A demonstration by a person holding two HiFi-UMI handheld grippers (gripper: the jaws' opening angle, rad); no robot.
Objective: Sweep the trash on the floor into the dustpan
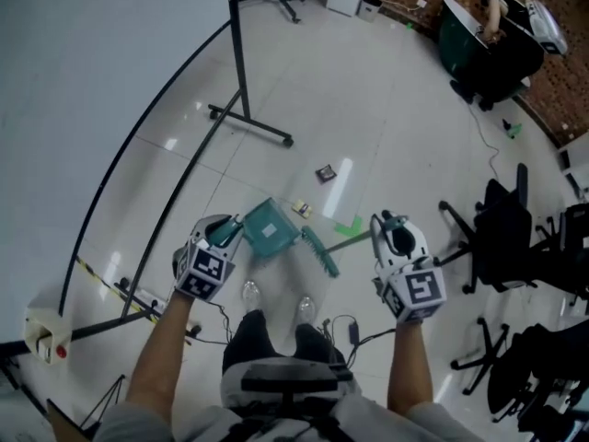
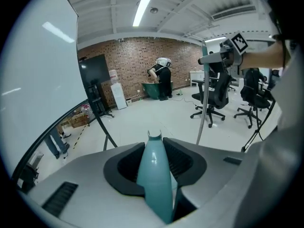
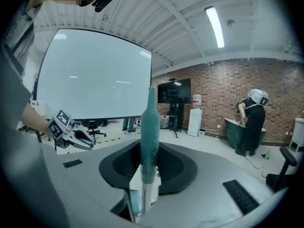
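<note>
Now the left gripper's (image 1: 221, 233) jaws clamp the teal dustpan's (image 1: 269, 230) handle, the right gripper's (image 1: 391, 233) jaws clamp the broom's (image 1: 320, 251) handle; trash (image 1: 325, 172) lies on the floor (image 1: 304, 99) just beyond.

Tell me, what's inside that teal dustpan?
The dustpan looks mostly bare teal, with one pale patch too small to identify. Its handle end is covered by the left gripper holding it. A dark scrap and a small scrap lie on the floor beyond it.
</note>
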